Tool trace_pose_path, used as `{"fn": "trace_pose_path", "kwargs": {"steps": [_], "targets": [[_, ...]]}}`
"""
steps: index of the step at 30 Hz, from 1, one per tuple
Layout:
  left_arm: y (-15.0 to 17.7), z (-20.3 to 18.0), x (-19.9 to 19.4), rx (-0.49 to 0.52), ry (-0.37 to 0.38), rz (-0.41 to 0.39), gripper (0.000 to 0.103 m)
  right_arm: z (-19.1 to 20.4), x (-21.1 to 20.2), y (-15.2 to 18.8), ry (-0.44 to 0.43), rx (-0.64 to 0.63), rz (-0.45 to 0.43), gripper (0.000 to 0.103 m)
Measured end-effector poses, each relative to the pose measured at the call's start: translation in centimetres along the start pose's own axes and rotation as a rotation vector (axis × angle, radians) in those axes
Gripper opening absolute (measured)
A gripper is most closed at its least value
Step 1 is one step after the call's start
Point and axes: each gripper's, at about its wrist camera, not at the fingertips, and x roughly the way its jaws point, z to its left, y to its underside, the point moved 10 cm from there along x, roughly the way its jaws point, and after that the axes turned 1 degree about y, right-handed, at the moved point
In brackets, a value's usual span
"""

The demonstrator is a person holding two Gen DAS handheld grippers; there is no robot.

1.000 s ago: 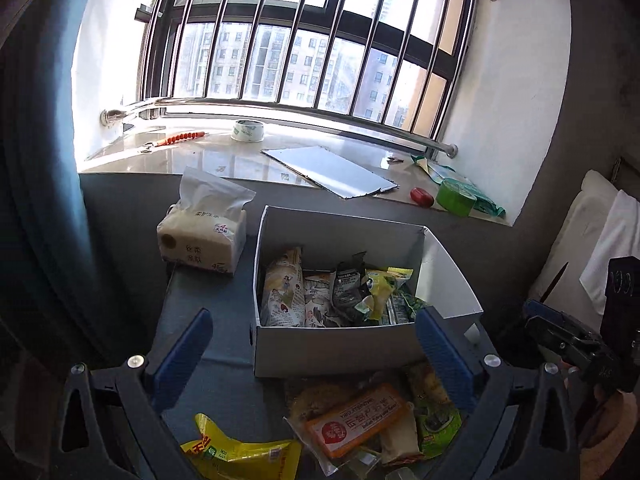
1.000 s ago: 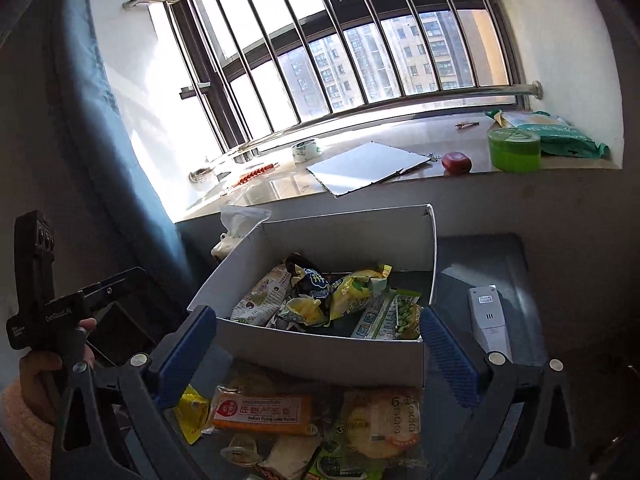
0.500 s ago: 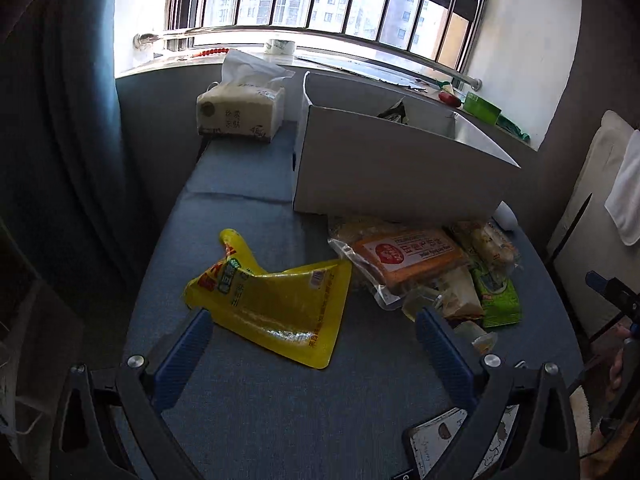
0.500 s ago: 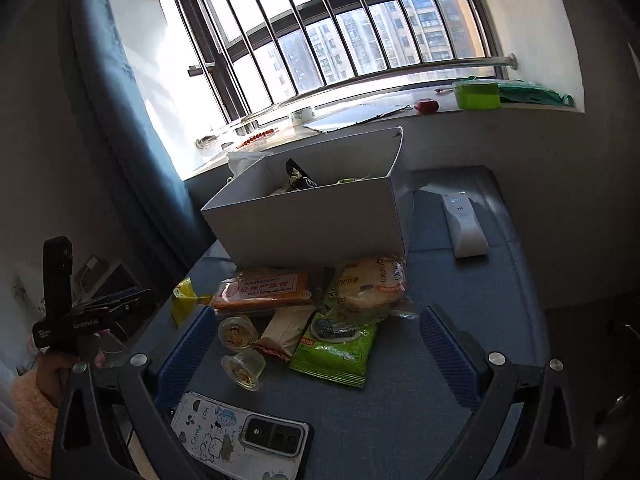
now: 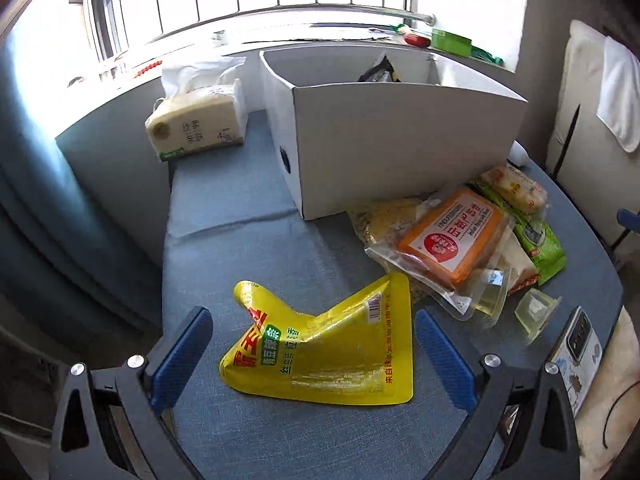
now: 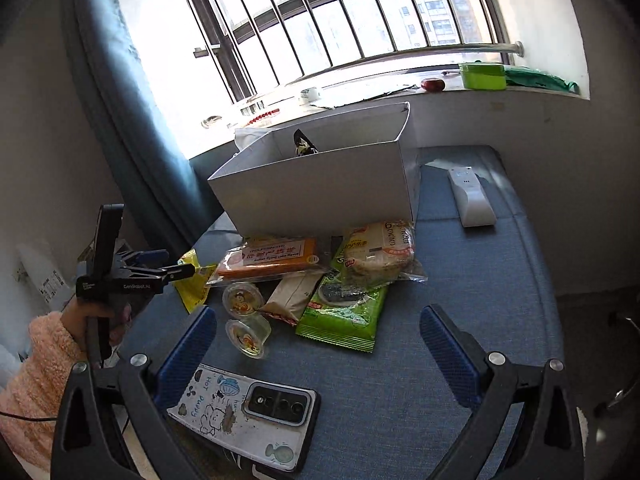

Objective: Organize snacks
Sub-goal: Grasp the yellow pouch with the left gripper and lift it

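Both my grippers gape wide, holding nothing. My left gripper (image 5: 312, 344) straddles the yellow pouch (image 5: 324, 344) near the table's (image 5: 240, 248) left edge; my right gripper (image 6: 316, 334) faces the snack pile (image 6: 320, 272).

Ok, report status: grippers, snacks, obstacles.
Left gripper open, yellow pouch between its fingers. Right gripper open, empty. Snack pile outside white box. Phone near right gripper.
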Motion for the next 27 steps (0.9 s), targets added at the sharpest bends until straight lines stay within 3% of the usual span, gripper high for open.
{"fn": "trace_pose_path", "kwargs": {"steps": [3,7,9,12,15,18,22,24,26,27], "targets": [[0.2,-0.3,0.6,0.129,0.008,0.056,0.103,0.4,0.4,0.4,-0.010,-0.004,0.016,0.103],[0.5,-1.6,1.3,0.370,0.036,0.063,0.103,1.1,0.7,0.6,-0.017,-0.023,0.024,0.103],[1.3,-2.2,2.1,0.464,0.102,0.131,0.103,1.3,0.8,0.7,-0.017,-0.028,0.028,0.103],[1.9,-2.1,3.3,0.555,0.134,0.222,0.101,1.4,0.9,0.8,-0.012,-0.025,0.036,0.103],[1.4,-1.6,3.8,0.553,0.200,0.275,0.101,1.4,0.9,1.1,0.001,-0.028,0.043,0.103],[1.7,-0.7,5.1,0.561,0.207,0.354,0.093,1.3,1.1,1.3,0.011,-0.025,0.051,0.103],[1.3,-0.6,5.4,0.491,0.279,0.340,0.088,1.4,1.5,1.4,0.014,-0.030,0.064,0.103],[1.5,-0.6,4.9,0.458,0.293,0.307,0.081,1.7,1.7,1.5,0.019,-0.039,0.071,0.103],[1.5,-0.2,4.1,0.398,0.291,0.264,0.063,1.9,1.9,1.5,0.011,-0.045,0.072,0.103],[1.7,0.1,3.6,0.357,0.291,0.242,0.060,2.1,2.0,1.6,0.009,-0.048,0.077,0.103]]}}
